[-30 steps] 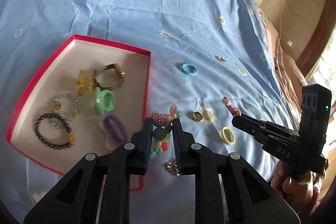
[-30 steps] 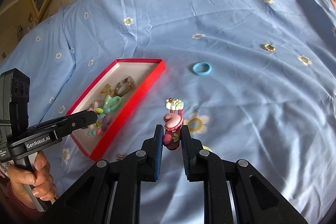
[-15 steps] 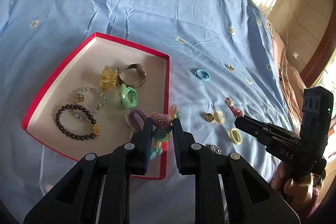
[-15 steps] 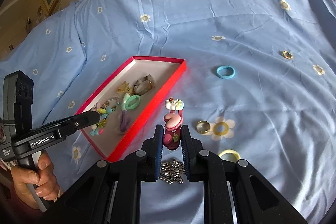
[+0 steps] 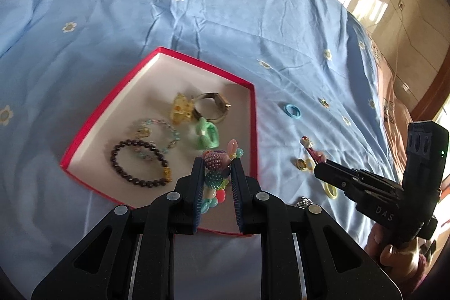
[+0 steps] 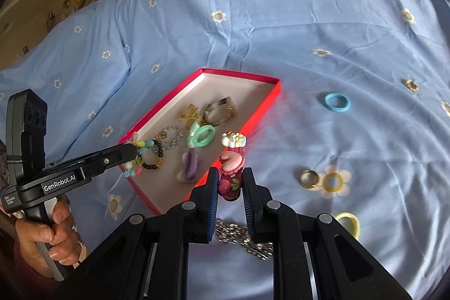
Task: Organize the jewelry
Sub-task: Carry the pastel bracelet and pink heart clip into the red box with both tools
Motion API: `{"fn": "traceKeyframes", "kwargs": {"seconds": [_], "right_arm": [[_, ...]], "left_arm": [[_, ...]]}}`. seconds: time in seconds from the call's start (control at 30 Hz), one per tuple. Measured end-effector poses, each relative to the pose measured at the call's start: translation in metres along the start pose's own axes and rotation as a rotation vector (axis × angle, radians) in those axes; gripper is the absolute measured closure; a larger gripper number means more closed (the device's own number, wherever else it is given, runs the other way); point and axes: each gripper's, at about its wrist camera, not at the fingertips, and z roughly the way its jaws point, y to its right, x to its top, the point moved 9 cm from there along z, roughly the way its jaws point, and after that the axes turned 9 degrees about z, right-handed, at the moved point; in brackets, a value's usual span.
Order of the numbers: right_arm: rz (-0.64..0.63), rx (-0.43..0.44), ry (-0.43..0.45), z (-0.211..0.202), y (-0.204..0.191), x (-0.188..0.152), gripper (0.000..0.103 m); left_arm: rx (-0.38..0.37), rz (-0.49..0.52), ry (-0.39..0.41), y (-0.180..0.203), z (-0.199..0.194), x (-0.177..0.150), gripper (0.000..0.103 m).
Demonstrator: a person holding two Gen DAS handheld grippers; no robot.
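My left claw [image 5: 216,173] clamps the colourful beaded bracelet [image 5: 218,169] over the red-rimmed tray [image 5: 254,128] for dropping; my right claw [image 6: 230,182] grips the pink charm clip [image 6: 230,173].

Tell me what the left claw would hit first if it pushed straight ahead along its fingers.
Probably the white floor of the red box: the left claw, shut on the colorful bead bracelet, hangs over its near right corner, with the green ring just beyond. Depth is unclear.

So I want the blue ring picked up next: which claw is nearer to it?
Right. The right claw hangs just off the red box's edge, on the blue ring's side. The left claw is over the box, farther away.
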Motion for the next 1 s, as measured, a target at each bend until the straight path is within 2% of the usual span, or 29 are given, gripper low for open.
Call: {"fn": "traceKeyframes", "kwargs": {"seconds": [0.6, 1.0], "right_arm": [[-0.099, 0.077, -0.082, 0.047, -0.061, -0.01, 0.087], [-0.103, 0.043, -0.138, 0.091, -0.057, -0.011, 0.087]], "left_arm": [[0.061, -0.072, -0.009, -0.05, 0.005, -0.006, 0.086], [0.108, -0.083, -0.041, -0.081, 0.032, -0.002, 0.086]]}}
